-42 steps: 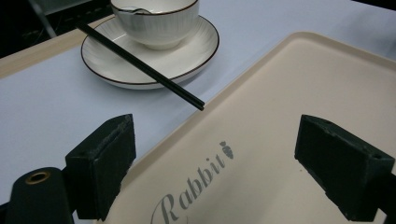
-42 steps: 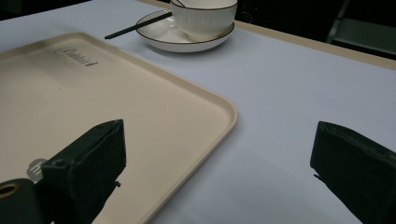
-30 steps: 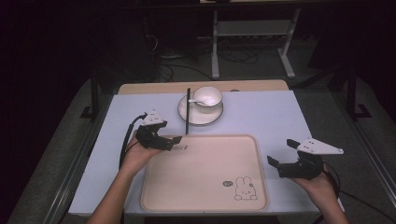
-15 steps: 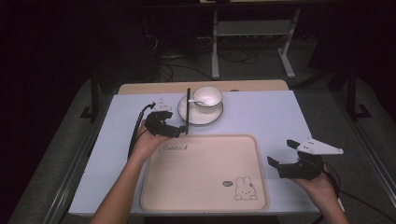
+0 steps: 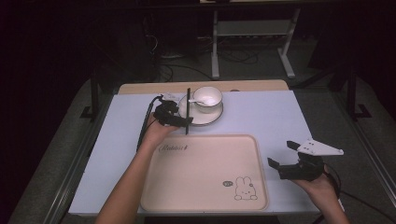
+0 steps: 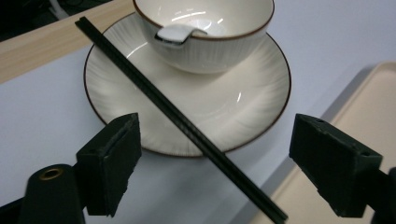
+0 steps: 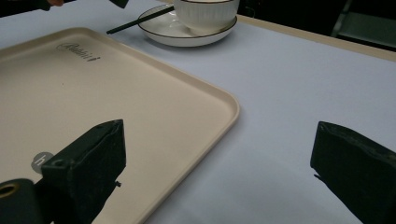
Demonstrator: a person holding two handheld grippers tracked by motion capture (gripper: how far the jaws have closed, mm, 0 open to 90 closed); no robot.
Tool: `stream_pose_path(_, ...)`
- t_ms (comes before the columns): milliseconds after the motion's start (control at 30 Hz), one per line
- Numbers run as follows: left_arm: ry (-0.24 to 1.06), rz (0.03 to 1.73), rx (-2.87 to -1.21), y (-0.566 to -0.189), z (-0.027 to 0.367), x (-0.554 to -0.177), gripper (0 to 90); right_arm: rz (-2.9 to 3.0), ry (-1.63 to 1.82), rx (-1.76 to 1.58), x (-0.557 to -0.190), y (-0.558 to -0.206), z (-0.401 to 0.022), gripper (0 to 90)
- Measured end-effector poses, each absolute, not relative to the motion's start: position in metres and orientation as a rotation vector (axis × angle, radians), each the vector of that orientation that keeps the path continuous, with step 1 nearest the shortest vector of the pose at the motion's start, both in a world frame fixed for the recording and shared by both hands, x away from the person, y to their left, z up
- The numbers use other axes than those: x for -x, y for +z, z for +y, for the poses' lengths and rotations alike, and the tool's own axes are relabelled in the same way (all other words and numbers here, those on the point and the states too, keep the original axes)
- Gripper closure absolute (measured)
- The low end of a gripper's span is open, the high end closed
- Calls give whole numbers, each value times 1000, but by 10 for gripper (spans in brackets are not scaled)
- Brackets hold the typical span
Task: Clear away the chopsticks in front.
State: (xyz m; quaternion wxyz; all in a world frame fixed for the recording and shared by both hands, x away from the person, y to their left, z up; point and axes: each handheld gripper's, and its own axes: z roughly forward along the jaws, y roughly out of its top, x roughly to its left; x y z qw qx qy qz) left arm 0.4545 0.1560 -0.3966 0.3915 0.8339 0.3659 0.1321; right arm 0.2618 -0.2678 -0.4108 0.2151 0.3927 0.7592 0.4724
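**Left gripper lined up on the chopsticks, right one parked by the tray**

Starting at the bottom of the high view: the right gripper (image 5: 286, 155) sits lower right, just off the right edge of the tray (image 5: 196, 186), jaws wide apart with nothing between them. Its own view agrees, just pale bench (image 7: 299, 93) between the two black jaws and the tray corner on the left.

The tray fills the lower middle of the frame, beige, with a little bunny print (image 5: 245, 187) in its near right corner and some script near its far left corner.

Further up, centre-left, the left gripper (image 5: 180, 117) is right at the chopsticks (image 5: 187, 111), which lie across the left rim of the plate (image 5: 212, 117) with their near end reaching toward the tray. In the left gripper view the chopsticks (image 6: 187, 126) run diagonally between the jaws, which have just been closing a bit but aren't touching them, plenty of gap either side.

On the plate sits a white bowl (image 5: 208, 98) with a spoon (image 5: 200, 101) in it, near the far edge of the bench.
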Motion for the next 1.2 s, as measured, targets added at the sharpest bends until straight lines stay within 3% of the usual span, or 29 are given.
stream_pose_path(233,378,967,-2166,-398,145,-473,268,2108,1317,-1091,-262,-411,-268,28)
stream_pose_path(333,389,1018,-2182,-404,140,-483,366,2106,1327,-1095,-261,-412,-270,28)
stream_pose_path(633,431,1102,-2216,-415,130,-491,528,2089,1346,-1104,-260,-412,-274,35)
stream_pose_path(1200,449,1132,-2212,-420,129,-498,634,2088,1348,-1104,-259,-411,-275,43)
